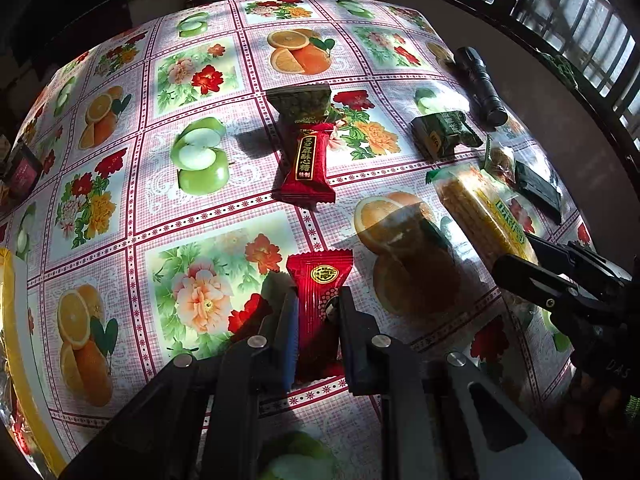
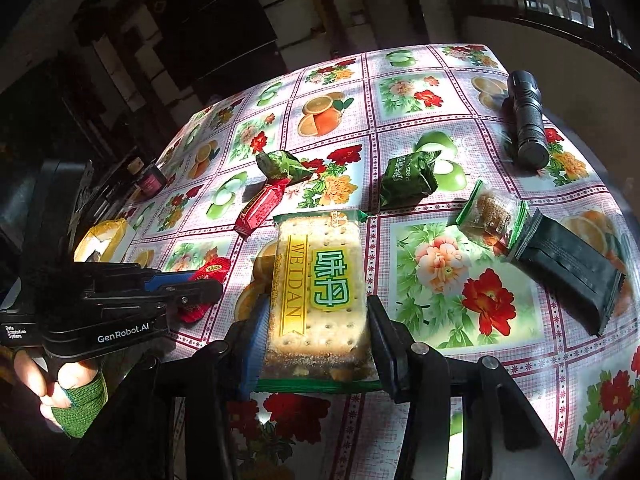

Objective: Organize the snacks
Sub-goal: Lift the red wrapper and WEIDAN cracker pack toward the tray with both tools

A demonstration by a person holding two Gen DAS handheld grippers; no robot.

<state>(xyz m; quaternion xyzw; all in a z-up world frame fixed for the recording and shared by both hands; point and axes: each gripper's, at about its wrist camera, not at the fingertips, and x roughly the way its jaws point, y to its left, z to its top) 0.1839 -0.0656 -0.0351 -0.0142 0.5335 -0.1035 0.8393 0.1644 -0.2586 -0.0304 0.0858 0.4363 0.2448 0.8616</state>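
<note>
Left hand-held gripper (image 1: 318, 320) clamping red candy (image 1: 318, 312); right hand-held gripper (image 2: 316, 332), crackers (image 2: 318, 292).

A patterned tablecloth (image 1: 208, 208) printed with oranges, green apples and flowers is covering the table, with sunlight falling across it. A black flashlight (image 2: 527, 118) is lying near the far right edge. A small dark jar (image 2: 150, 182) is sitting at the left edge. Barred windows (image 1: 576, 12) are showing beyond the table.

Each wrist camera looks forward along its fingers, low and close over the table (image 1: 224, 216). Both views share the cracker pack (image 2: 320, 284) and flashlight (image 2: 527, 120).
</note>
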